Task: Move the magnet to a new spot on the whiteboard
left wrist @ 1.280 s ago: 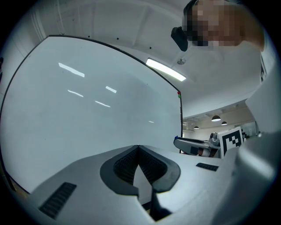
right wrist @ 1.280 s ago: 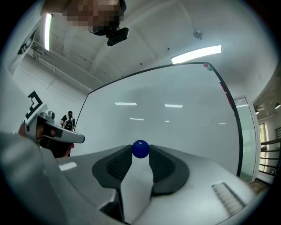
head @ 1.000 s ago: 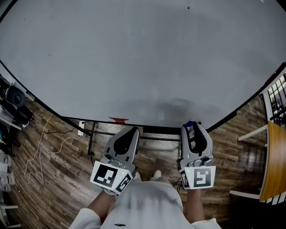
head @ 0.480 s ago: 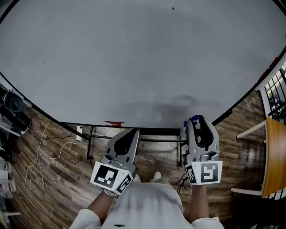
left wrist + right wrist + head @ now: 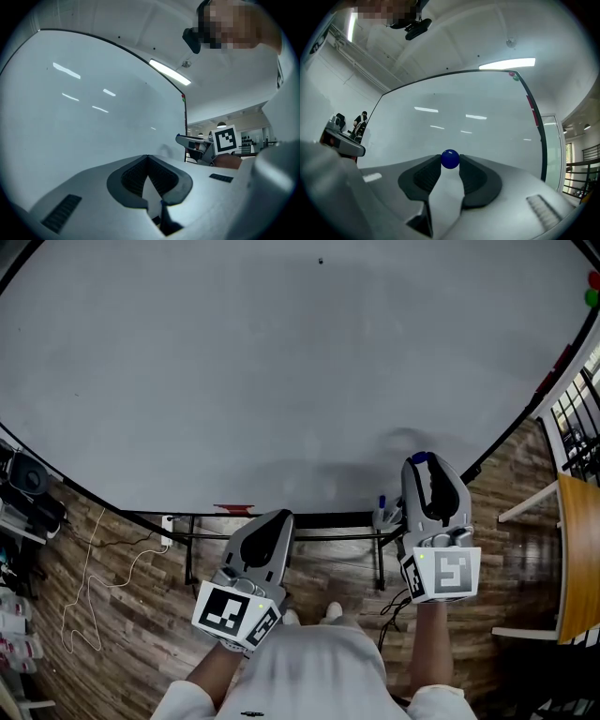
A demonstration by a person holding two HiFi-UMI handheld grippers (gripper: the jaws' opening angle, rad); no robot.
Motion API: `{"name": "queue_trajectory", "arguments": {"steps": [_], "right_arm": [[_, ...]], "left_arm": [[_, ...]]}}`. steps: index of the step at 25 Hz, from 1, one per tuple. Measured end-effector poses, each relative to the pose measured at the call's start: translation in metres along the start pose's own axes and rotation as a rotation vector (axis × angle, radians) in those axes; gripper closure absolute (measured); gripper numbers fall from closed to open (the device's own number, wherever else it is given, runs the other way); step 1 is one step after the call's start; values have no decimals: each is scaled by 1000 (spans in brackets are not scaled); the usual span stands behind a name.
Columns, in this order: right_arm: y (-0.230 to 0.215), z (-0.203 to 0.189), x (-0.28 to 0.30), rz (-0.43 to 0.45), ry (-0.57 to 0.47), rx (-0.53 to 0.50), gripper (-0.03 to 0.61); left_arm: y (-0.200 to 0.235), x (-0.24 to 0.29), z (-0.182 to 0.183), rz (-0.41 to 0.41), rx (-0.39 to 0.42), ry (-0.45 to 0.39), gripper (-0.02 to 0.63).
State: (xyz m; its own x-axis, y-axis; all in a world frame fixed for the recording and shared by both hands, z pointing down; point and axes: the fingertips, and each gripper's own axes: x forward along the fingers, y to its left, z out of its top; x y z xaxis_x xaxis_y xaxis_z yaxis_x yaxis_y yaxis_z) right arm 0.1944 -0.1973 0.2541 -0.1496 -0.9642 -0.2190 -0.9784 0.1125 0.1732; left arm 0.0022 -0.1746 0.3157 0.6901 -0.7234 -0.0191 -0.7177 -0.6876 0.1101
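A round blue magnet [image 5: 450, 159] sits clamped between the tips of my right gripper [image 5: 450, 160], which is shut on it. In the head view the right gripper [image 5: 422, 461] points at the lower right of the big whiteboard [image 5: 281, 362], and the blue magnet [image 5: 420, 458] peeks out at its tip, close to the board's surface. My left gripper [image 5: 277, 516] hangs lower, below the board's bottom edge, with its jaws together and nothing in them; its own view shows the left gripper [image 5: 148, 157] closed against the whiteboard [image 5: 84, 108].
A red and a green magnet [image 5: 592, 289] sit at the board's top right corner. A red eraser [image 5: 233, 510] and a blue marker [image 5: 382, 507] lie on the board's tray. A wooden table [image 5: 577, 559] stands at right, cables [image 5: 94, 568] run over the wood floor at left.
My right gripper has moved up and to the right with the blue magnet, now over the board's lower part. The left gripper has stayed about where it was.
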Motion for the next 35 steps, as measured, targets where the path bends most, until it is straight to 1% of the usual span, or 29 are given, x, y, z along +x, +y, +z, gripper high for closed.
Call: {"name": "queue_trajectory", "arguments": {"steps": [8,20,31,32,35], "right_arm": [[-29,-21,27,-59,39,6,446],[-63,-42,48,-152,115,-40,446],[-63,-37,48,-182,83,-21,443],[-63,-37,47,-183,82,-14,418],[-62,-33,41,-188,73,-4,416]], "left_arm": [[0,19,0,-6,11,6,607],[4,37,-2,3,8,7,607],[6,37,0,-1,12,11,607],[6,36,0,-4,12,12,607],[4,34,0,-12,12,10,607]]}}
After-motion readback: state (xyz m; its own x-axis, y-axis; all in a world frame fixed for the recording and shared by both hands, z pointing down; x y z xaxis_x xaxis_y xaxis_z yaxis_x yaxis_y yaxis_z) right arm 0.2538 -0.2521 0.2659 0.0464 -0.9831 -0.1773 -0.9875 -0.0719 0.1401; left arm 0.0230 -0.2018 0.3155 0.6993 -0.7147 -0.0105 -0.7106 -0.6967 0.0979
